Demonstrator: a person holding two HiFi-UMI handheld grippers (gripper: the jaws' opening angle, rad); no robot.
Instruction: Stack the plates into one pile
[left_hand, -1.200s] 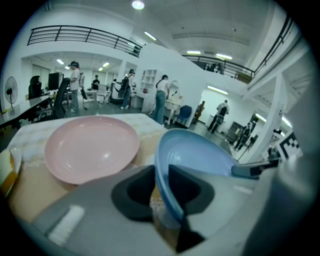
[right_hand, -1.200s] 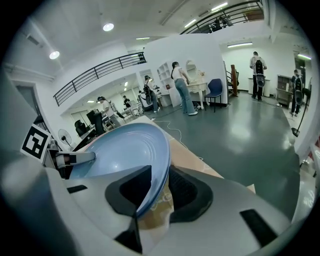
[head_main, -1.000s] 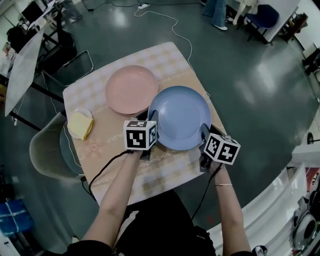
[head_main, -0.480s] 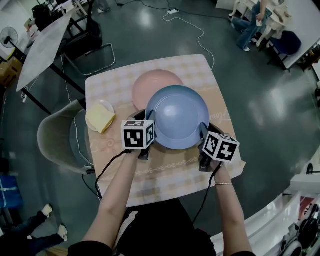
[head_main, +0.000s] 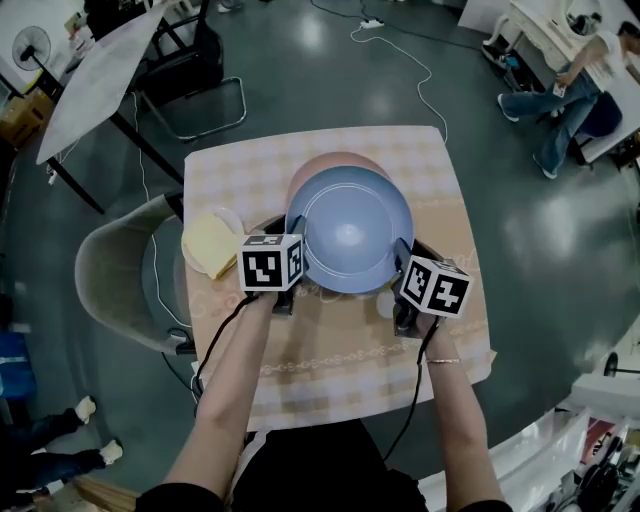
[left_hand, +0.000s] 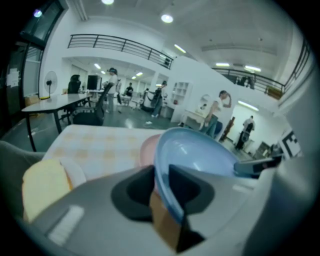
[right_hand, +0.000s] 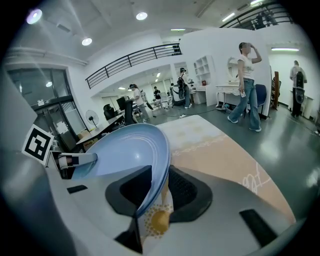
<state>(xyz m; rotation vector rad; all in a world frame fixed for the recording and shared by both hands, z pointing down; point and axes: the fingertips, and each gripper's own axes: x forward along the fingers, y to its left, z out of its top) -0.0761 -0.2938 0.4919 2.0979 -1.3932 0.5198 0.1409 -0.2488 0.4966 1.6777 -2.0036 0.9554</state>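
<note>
Gleaming round pale-blue plate (head_main: 352, 228), shallow, perhaps ringed, overlapping pink plate (head_main: 325, 162).

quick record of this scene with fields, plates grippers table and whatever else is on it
blue plate: held by its rim over the pink plate
pink plate: on the table, only far rim showing
left gripper: shut on blue plate's left rim
right gripper: shut on its right rim
also on table: white dish with a yellow item, left side
</note>
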